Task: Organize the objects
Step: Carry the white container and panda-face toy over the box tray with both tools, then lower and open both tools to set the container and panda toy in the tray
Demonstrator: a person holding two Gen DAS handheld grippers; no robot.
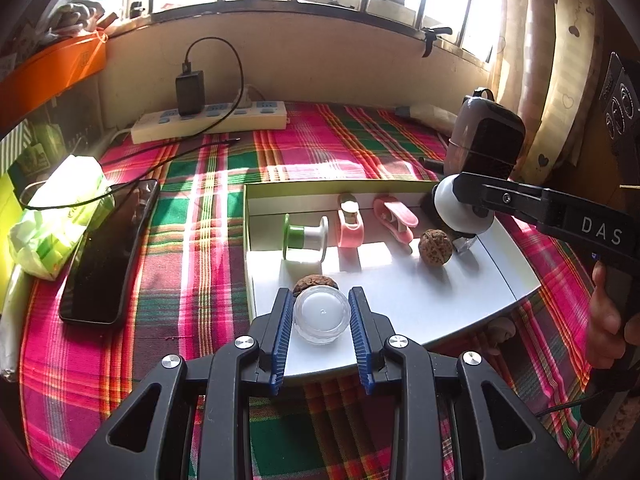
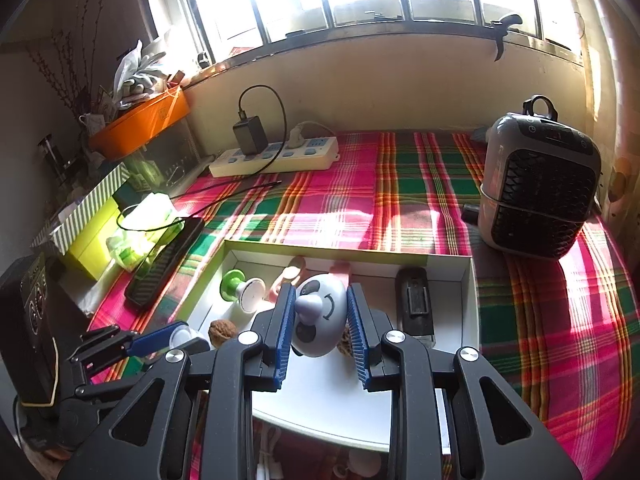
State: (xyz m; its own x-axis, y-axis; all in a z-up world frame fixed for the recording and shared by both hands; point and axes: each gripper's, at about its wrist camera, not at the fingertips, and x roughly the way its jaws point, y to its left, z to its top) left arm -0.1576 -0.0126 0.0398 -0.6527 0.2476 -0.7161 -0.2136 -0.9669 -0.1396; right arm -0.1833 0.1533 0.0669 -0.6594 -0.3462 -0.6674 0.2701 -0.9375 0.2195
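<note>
I find the left gripper [image 1: 322,312] with its jaws clenched on a small clear jar [image 1: 321,314], held over the near-left part of the shallow white box [image 1: 500,264]. A walnut [image 1: 314,282] lies just behind the jar. The right gripper [image 2: 318,316] has its jaws clenched on a round panda toy [image 2: 318,318], held over the right half of the box.

Along the box's back wall, seen from the left wrist: a green-and-white spool [image 1: 306,236], a pink clip [image 1: 350,224] and a second pink clip [image 1: 396,216], each apart from its neighbour. A second walnut [image 1: 435,247] lies in front of them. The box floor in the middle and toward the near edge is bare.

The desk's plaid cloth [image 1: 192,240] is open between the box and the power strip [image 1: 210,122]. A phone [image 1: 108,252] and a tissue pack [image 1: 60,216] close off the left side.

Only the right wrist view shows a black stapler-like item [image 2: 416,306] inside the box's right end, and the full heater [image 2: 540,184] beyond the box's right corner. Only the left wrist view shows the person's hand [image 1: 608,316] on the right tool.
</note>
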